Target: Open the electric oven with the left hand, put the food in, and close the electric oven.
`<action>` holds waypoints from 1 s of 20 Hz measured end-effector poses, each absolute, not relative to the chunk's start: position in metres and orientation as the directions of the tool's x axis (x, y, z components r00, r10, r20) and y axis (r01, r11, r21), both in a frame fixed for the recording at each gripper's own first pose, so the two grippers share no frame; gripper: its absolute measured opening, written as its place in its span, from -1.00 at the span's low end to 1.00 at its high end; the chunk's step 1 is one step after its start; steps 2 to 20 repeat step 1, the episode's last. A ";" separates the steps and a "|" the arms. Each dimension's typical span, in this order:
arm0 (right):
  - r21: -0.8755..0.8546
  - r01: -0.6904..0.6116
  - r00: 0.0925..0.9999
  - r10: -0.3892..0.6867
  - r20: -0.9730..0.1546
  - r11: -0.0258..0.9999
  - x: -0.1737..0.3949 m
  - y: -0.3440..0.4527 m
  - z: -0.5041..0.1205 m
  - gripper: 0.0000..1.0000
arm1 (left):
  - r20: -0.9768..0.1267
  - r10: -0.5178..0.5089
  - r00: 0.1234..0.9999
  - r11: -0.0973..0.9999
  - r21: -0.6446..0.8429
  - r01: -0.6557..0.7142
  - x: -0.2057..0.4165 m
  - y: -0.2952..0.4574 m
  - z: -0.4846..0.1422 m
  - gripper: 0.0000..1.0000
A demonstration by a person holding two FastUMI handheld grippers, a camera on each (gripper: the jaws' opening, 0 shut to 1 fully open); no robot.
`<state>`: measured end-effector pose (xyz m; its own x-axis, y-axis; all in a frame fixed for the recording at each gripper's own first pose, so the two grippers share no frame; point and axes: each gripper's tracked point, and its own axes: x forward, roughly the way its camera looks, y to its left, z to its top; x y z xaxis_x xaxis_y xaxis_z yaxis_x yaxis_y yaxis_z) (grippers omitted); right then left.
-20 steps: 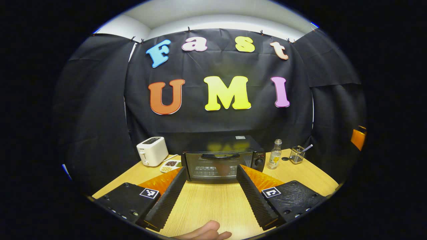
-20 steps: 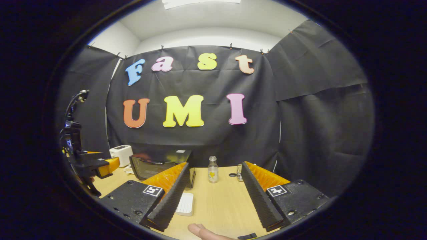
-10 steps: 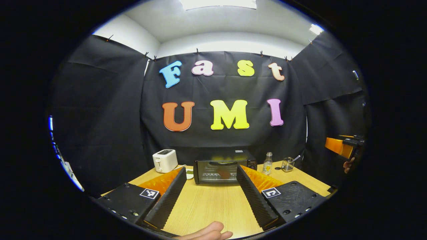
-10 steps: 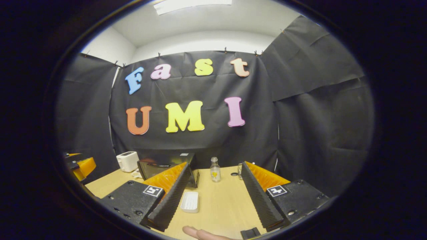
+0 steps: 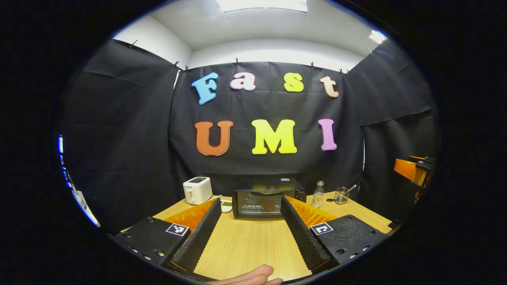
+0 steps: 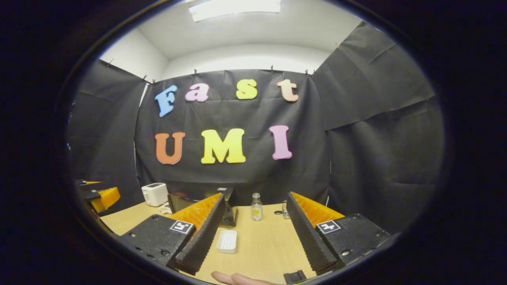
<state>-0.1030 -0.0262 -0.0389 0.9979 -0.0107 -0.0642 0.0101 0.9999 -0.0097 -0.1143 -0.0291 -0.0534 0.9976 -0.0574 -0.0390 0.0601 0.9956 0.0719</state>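
The black electric oven (image 5: 257, 202) stands at the back of the wooden table (image 5: 245, 245), its glass door shut. A reddish-brown piece of food (image 5: 268, 206) shows through the glass. My left gripper (image 5: 250, 202) is open and empty, held well back from the oven and pointing at it. My right gripper (image 6: 255, 198) is also open and empty, to the right of the oven (image 6: 186, 202), whose right part its left finger hides. Each gripper appears at the edge of the other's view: the right gripper (image 5: 412, 170) and the left gripper (image 6: 99, 197).
A white toaster (image 5: 197, 190) and a small dish (image 5: 225, 206) sit left of the oven. A glass bottle (image 5: 317, 194) and a wire cup (image 5: 341, 194) stand to its right. A white empty tray (image 6: 227, 241) lies on the table. A person's finger (image 5: 253, 275) shows at the bottom.
Both grippers have drawn back from the oven, which looks smaller and farther away. The white tray has come further into the right gripper view. Both grippers stay open.
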 end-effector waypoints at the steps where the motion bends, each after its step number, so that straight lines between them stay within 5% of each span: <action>1: -0.009 0.014 0.998 -0.014 -0.060 1.000 -0.104 -0.029 -0.039 0.92 | -0.039 -0.063 0.997 0.995 0.076 0.065 -0.115 -0.031 -0.052 0.92; 20: -0.009 0.014 0.998 -0.014 -0.060 1.000 -0.104 -0.029 -0.039 0.92 | -0.039 -0.063 0.997 0.995 0.076 0.065 -0.115 -0.031 -0.052 0.92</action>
